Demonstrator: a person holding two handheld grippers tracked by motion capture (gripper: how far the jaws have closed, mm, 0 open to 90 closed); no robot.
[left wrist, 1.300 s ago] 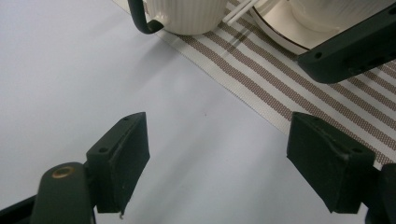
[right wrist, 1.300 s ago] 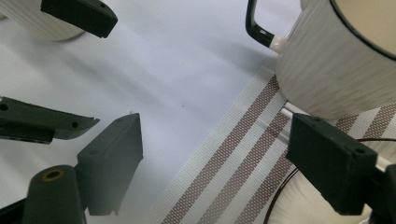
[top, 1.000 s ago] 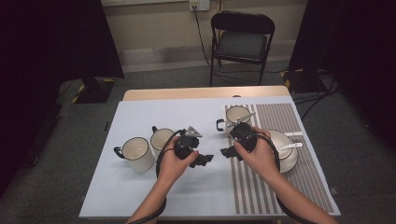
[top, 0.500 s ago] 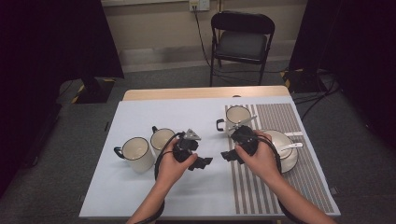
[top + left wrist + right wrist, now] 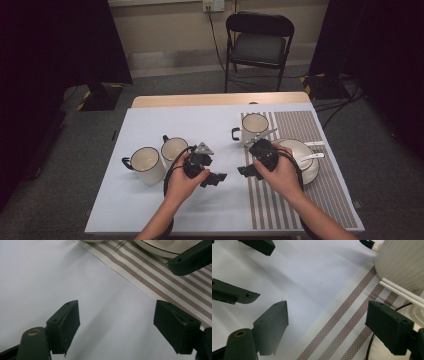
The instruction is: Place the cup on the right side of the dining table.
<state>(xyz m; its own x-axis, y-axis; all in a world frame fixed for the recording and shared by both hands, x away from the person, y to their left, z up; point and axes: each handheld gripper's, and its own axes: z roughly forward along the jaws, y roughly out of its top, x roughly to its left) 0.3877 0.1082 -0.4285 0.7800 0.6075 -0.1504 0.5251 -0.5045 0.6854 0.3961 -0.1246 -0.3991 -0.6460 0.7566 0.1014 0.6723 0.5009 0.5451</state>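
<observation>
A person's two hands come in from the near edge of the bench (image 5: 150, 210), each holding a claw low over the middle of the bench. The left claw (image 5: 218, 177) sits over the plain white cover, its jaws pointing right toward the other one. In the left gripper view its jaws stand wide apart with only the white cover and the edge of the striped placemat (image 5: 160, 277) between them; it holds nothing. The right claw (image 5: 246, 171) hangs at the left edge of that striped placemat, its jaws pointing left. In the right gripper view they too are spread wide and grip nothing, and the left claw's jaws show at the upper left. The two claws face each other, near but apart.

Nearest the right claw is a cream mug (image 5: 255, 128) with a dark handle and rim, standing upright at the far left corner of the placemat, just beyond the right hand (image 5: 280, 172). Right of that hand lies a white plate (image 5: 312, 172) with a dark rim, also on the placemat, with white-handled cutlery (image 5: 312, 156) resting across it; what kind of cutlery I cannot tell.

Two more cream mugs stand upright on the white cover, left of the left hand (image 5: 182, 182): the smaller mug (image 5: 174, 148) just beyond it, the larger mug (image 5: 146, 164) beside that, farther left. A black folding chair (image 5: 259, 47) stands behind the bench.
</observation>
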